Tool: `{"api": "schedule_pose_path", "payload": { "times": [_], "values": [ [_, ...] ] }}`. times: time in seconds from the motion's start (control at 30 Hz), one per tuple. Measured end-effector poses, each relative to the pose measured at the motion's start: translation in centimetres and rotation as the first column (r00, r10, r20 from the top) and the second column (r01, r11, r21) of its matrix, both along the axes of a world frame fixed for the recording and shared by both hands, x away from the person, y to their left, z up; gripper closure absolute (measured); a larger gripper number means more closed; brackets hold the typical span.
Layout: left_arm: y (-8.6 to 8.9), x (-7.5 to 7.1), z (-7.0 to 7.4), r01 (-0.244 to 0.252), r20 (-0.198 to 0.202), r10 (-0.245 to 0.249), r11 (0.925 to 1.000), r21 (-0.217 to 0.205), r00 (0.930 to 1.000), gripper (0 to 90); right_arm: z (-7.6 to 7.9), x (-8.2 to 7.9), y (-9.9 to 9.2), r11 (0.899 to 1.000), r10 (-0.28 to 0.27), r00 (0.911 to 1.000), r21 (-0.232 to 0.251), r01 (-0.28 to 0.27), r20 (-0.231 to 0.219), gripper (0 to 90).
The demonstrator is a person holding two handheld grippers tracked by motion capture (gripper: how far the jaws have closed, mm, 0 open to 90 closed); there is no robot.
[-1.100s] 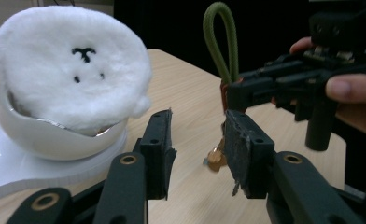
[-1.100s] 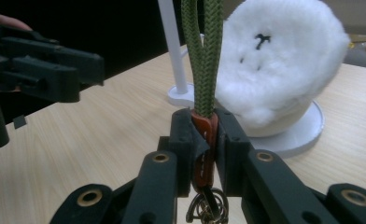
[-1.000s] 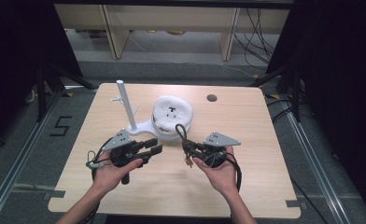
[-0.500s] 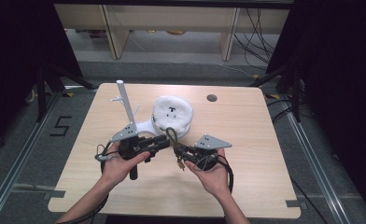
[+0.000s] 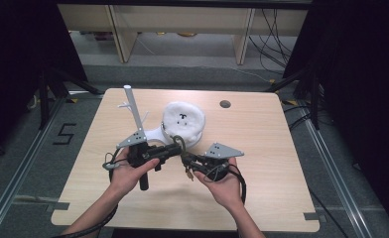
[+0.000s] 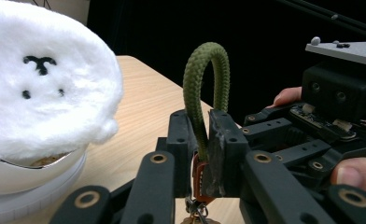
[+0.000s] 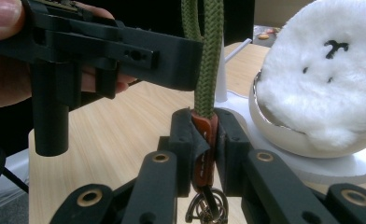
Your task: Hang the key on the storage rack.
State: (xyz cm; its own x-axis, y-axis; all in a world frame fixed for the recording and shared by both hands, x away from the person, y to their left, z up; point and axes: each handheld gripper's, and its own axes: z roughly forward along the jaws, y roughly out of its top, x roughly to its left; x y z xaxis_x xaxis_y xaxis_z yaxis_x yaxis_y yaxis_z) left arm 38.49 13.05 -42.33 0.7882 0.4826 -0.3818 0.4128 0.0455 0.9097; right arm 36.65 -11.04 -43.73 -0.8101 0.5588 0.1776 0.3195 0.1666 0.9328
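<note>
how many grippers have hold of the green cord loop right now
2. The left gripper pinches the green cord loop low on its strands; the right gripper clamps the brown tab at its base.

Legible marking: numeral "5" (image 5: 65, 134) in black on the grey floor, left of the counter (image 5: 262, 129); nothing else readable
</note>
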Motion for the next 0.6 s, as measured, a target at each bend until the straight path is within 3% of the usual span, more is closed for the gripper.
{"api": "schedule_pose_path", "payload": {
  "times": [0.03, 0.1, 0.3, 0.37, 0.4, 0.47, 0.6],
  "values": [
    [0.01, -0.01, 0.03, 0.005, 0.001, -0.005, 1.0, -0.001, 1.0, 80.5, 0.01, 0.01, -0.02, 1.0, 0.0, 0.9999, -0.005, 0.0, 0.015, 79.6],
    [0.03, -0.07, 0.1, 0.007, 0.002, -0.007, 1.0, -0.001, 1.0, 82.2, -0.01, -0.2, 0.08, 1.0, -0.012, 0.9999, 0.003, 0.012, -0.007, 79.6],
    [0.03, -0.3, 0.32, 0.004, 0.016, -0.004, 1.0, 0.008, 0.9999, 83.8, 0.05, -0.08, 0.21, 1.0, 0.0, 1.0, -0.012, 0.0, 0.005, 79.2],
    [0.03, -0.4, 0.41, 0.002, 0.025, -0.002, 0.9999, 0.015, 0.9997, 84.0, 0.12, 0.03, 0.19, 0.999, -0.003, 0.9992, -0.033, 0.005, 0.04, 78.6],
    [0.04, -0.42, 0.45, -0.002, 0.035, 0.001, 0.9997, 0.022, 0.9994, 84.0, 0.14, -0.07, 0.32, 1.0, 0.002, 0.9999, -0.023, -0.001, 0.014, 77.7],
    [0.16, -0.45, 0.55, -0.017, 0.054, 0.014, 0.999, 0.042, 0.9984, 84.1, 0.19, -0.12, 0.34, 1.0, -0.002, 1.0, -0.03, 0.002, 0.006, 72.9],
    [0.47, -0.48, 0.71, -0.044, 0.07, 0.041, 0.9978, 0.049, 0.9967, 84.1, 0.17, 0.02, 0.17, 0.999, -0.005, 0.9998, -0.037, 0.006, 0.02, 68.0]
  ]
}}
